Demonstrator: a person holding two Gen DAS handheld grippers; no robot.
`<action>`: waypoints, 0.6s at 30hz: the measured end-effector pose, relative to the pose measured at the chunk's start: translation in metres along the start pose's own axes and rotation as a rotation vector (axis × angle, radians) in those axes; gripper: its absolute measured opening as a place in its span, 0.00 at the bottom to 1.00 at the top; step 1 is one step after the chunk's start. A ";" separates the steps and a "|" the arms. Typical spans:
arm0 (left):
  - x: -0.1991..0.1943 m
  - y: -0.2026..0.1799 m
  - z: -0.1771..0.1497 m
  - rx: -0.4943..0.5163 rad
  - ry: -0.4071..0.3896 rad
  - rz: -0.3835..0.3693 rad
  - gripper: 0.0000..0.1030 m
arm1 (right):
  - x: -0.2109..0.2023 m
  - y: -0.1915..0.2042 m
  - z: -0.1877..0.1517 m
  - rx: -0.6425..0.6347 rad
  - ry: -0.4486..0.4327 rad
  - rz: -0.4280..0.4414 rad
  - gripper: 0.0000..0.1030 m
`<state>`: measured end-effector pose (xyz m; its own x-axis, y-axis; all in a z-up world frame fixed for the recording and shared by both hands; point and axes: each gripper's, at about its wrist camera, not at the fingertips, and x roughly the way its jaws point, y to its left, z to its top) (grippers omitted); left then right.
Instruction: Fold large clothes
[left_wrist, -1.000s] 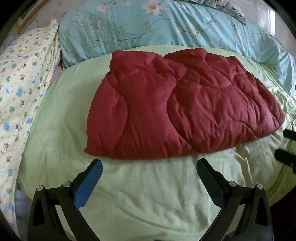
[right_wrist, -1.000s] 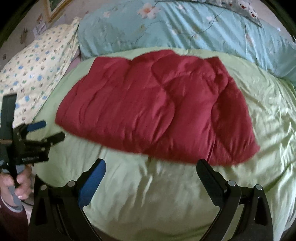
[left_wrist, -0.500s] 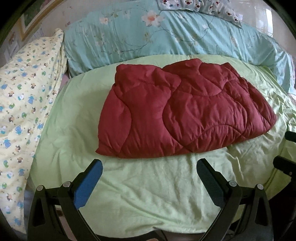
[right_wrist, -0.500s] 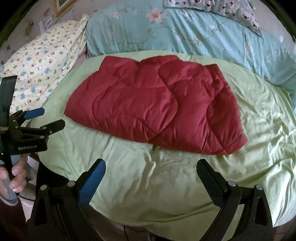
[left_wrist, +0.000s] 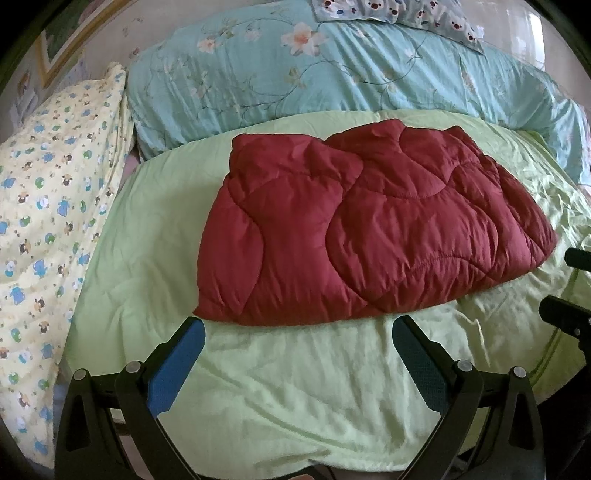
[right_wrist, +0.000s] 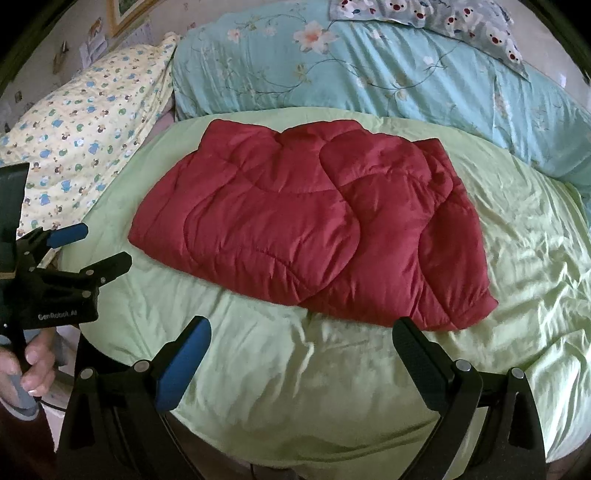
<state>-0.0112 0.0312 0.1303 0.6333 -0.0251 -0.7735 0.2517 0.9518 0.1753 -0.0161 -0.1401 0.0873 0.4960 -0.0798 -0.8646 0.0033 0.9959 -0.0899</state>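
Both grippers have pulled back from the bed over the last second, so the red quilted garment (left_wrist: 369, 225) now sits farther ahead of us. We hold our left gripper (left_wrist: 295, 354) with its jaws spread wide and nothing between them, hovering over the near edge of the green sheet (left_wrist: 295, 387). Our right gripper (right_wrist: 301, 354) is likewise spread and empty, level with the left one. Ahead of both, the garment lies folded into a compact, puffy rectangle in the middle of the sheet, touching neither tool. We judge the fold finished, hence the retreat. Beyond it lies a blue floral duvet (left_wrist: 351, 66); left, a yellow patterned pillow (left_wrist: 48, 206).
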 end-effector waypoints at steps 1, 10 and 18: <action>0.001 -0.001 0.001 0.002 0.000 0.002 0.99 | 0.001 -0.001 0.002 0.000 -0.001 -0.002 0.97; 0.019 -0.004 0.011 0.011 0.011 0.014 0.99 | 0.013 -0.011 0.020 0.016 -0.002 -0.006 0.97; 0.031 -0.004 0.020 0.002 0.020 0.021 0.99 | 0.024 -0.015 0.025 0.015 0.015 0.000 0.97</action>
<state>0.0218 0.0209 0.1176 0.6239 0.0009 -0.7815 0.2400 0.9515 0.1927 0.0175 -0.1561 0.0808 0.4827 -0.0801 -0.8721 0.0162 0.9965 -0.0826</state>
